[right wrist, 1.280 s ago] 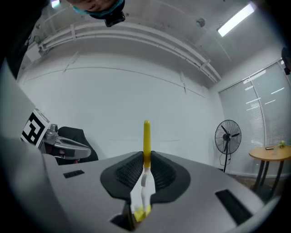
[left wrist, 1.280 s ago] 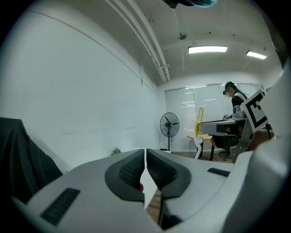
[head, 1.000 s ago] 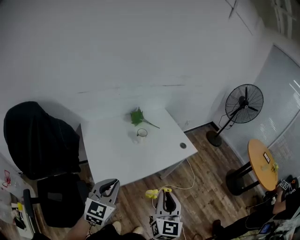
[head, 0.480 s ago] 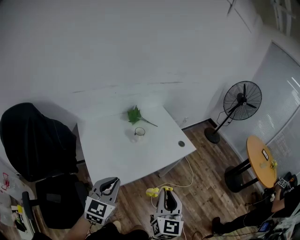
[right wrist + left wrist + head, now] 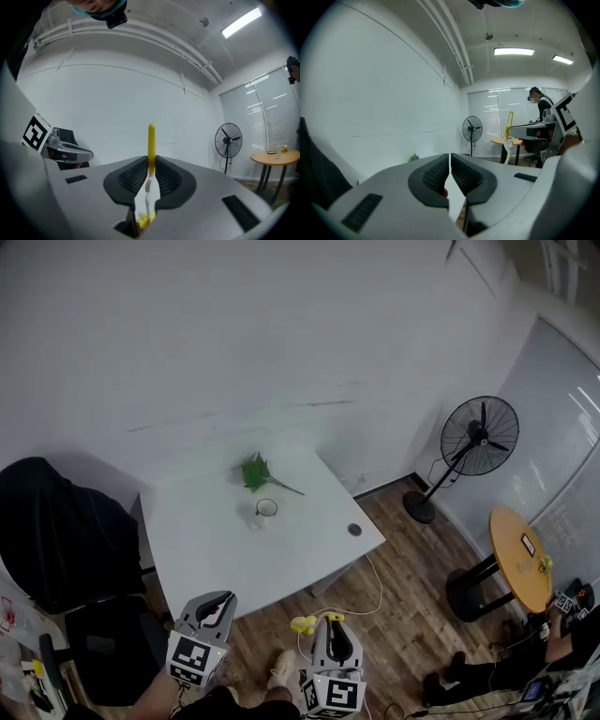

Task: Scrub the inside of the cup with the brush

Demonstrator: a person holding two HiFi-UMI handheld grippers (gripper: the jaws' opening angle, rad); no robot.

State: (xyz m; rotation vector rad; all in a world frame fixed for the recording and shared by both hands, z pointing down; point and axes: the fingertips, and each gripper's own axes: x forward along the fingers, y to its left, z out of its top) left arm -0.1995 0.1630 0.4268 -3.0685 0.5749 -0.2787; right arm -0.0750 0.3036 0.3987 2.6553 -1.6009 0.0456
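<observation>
Brush (image 5: 151, 140) is gripped upright between the jaws of the right claw (image 5: 151, 162), its lower end hidden by the claw body, while the left claw (image 5: 450, 161) is closed on nothing and the cup (image 5: 266, 510), too small for its inside to be made out, stands on the worktop (image 5: 216, 559) well ahead.

Brush (image 5: 151, 154) clamped between right gripper (image 5: 150, 174) jaws

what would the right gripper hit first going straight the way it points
The right gripper heads for the near edge of the table; if it rides higher, the wall behind. Height is unclear.
</observation>
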